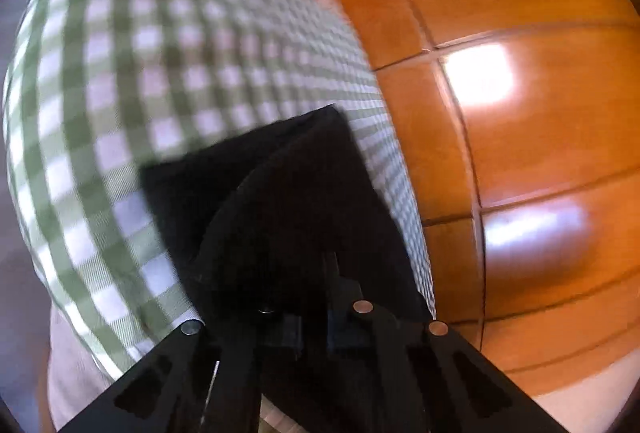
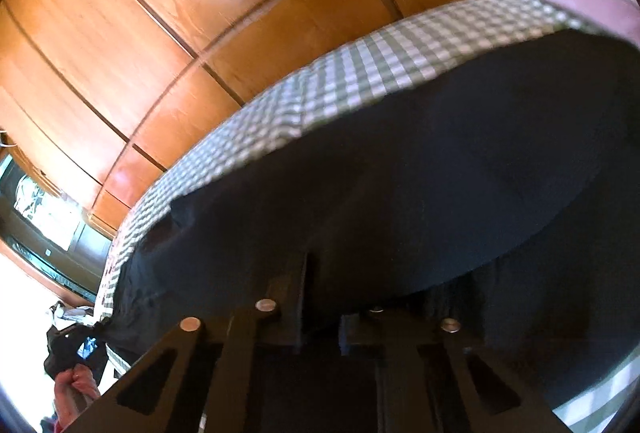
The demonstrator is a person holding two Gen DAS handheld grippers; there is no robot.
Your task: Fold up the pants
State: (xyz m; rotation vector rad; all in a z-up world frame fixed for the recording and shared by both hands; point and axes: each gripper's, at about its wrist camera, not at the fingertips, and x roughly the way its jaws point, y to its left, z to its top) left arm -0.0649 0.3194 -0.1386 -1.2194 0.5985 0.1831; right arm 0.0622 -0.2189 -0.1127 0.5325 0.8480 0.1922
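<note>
Black fabric pants [image 1: 280, 201] spread over a green-and-white checked cloth [image 1: 120, 81], filling the lower centre of the left wrist view and most of the right half of the right wrist view [image 2: 420, 173]. Left black two-finger gripper [image 1: 316, 273] at lower centre, jaws close together and pinching a raised fold of the pants. Right black two-finger gripper [image 2: 324, 285] at lower centre, buried in dark cloth; jaw state impossible to tell. Glossy orange-brown wooden panelling [image 1: 500, 13] across the right of the left view and upper left of the right view. No readable writing or brand anywhere.
</note>
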